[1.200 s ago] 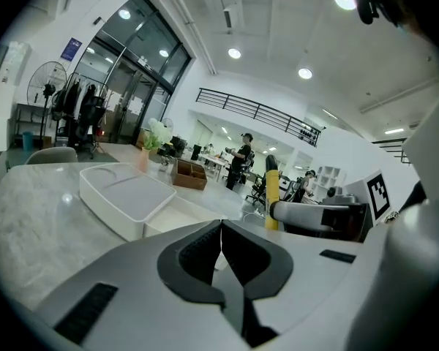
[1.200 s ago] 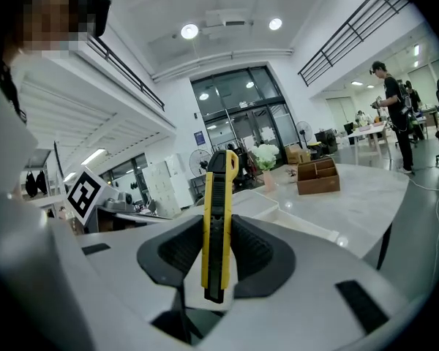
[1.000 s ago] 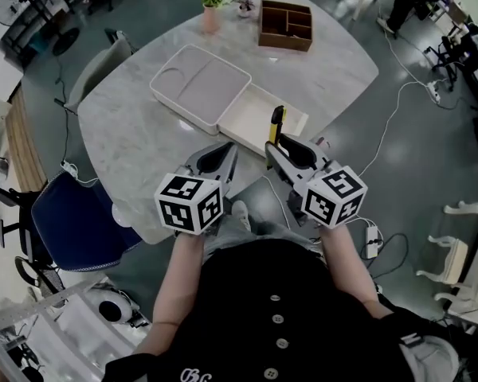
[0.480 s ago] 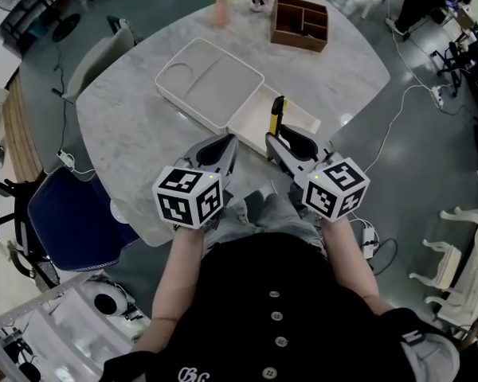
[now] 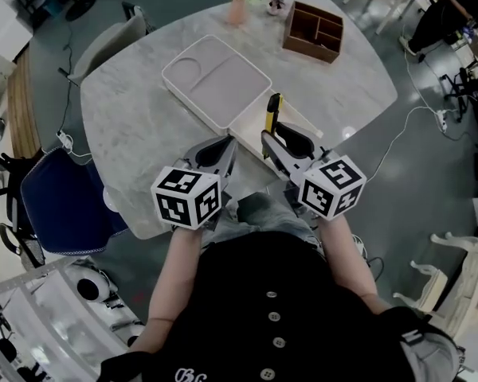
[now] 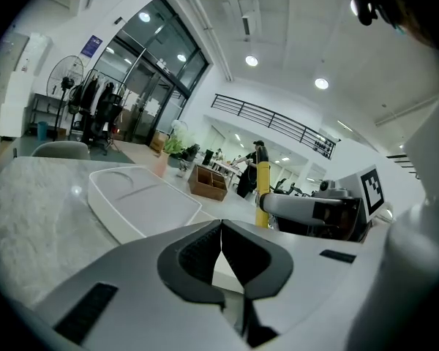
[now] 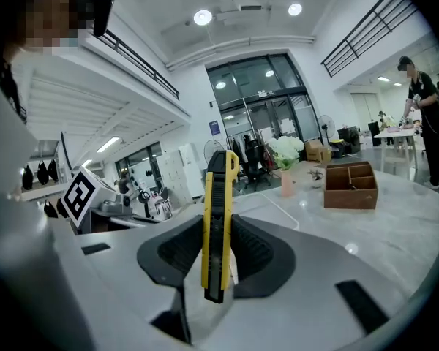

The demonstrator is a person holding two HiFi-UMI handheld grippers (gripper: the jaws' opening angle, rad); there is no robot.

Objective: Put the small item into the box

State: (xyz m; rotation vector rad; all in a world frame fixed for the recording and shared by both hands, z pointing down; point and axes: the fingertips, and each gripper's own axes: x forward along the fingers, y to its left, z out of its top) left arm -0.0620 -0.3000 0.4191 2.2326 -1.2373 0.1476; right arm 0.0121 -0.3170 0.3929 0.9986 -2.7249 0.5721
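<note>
Utility knife (image 7: 218,189), yellow with a black slider strip, stands upright in your right gripper (image 5: 275,139). Its jaws are clamped on the lower half of the handle, and the butt end hangs just below the pads. No brand or lettering can be read on the handle.

In the head view the knife (image 5: 272,111) shows against the pulled-out drawer (image 5: 247,126) of the white box (image 5: 215,82). How high it hangs above the drawer cannot be judged from there. The box lies flat on the marble table (image 5: 135,134), and its top is moulded with a round recess and a larger rectangular one. The drawer opens toward you.

Your left gripper (image 5: 228,143) sits just beside the right one, near the table's close edge. Its jaws are closed together with nothing between them, as its own view shows (image 6: 221,232). From that view the knife (image 6: 262,196) appears to the right, in the other gripper's grip.

Each gripper carries a cube with black-and-white square markers, the left one (image 5: 187,197) and the right one (image 5: 331,185). These are patterns, not words.

At the far side of the table a wooden organizer (image 5: 313,30) with several compartments stands well apart from the box. Near it is a pink vase (image 5: 239,10) holding white flowers. A blue chair (image 5: 60,205) is pushed up to the table on your left.
</note>
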